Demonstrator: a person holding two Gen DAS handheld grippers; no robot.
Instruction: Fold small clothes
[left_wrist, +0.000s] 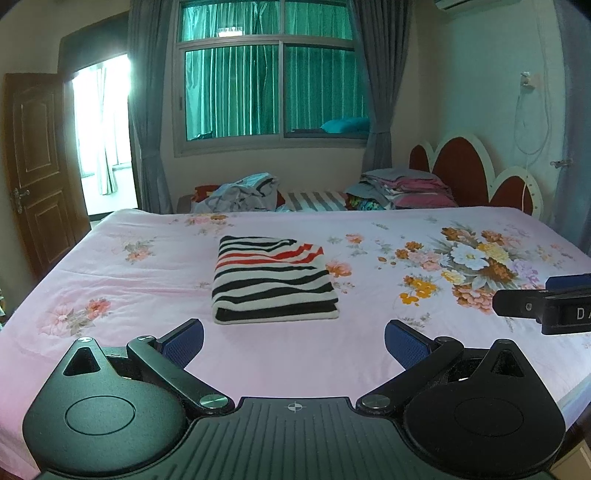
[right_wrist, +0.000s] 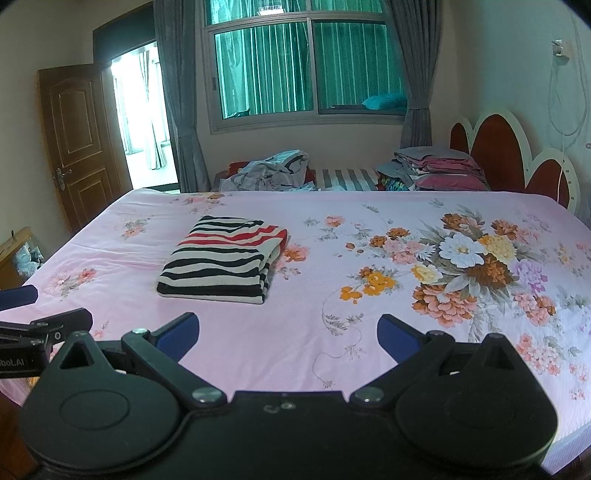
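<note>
spans nearly both views: bed (left_wrist: 147, 266) under a pink floral sheet, bare apart from one item near its middle. beyond the far edge, on what looks like a second bed or bench: a crumpled heap of unfolded clothes (left_wrist: 240, 194) to the left and a neat stack of folded clothes (left_wrist: 406, 184) to the right, by the headboard.

lies flat on the sheet, squared into a thick rectangle with layered edges showing on its right side: striped garment (right_wrist: 221, 258), black, white and red. looks finished, judging from its tidy edges; so the step in hand seems to be the pause between one piece and the next.

hang low over the near edge of the bed, well apart from the garment, holding nothing: left hand-held gripper (left_wrist: 293, 341) with jaws spread wide, right hand-held gripper (right_wrist: 288, 336) likewise wide.

likely calls next for either carrying the folded piece toward the stack or reaching across for a fresh one from the heap; a long reach either way, and a two-sided lift from under the fold to keep the layers from sliding.
</note>
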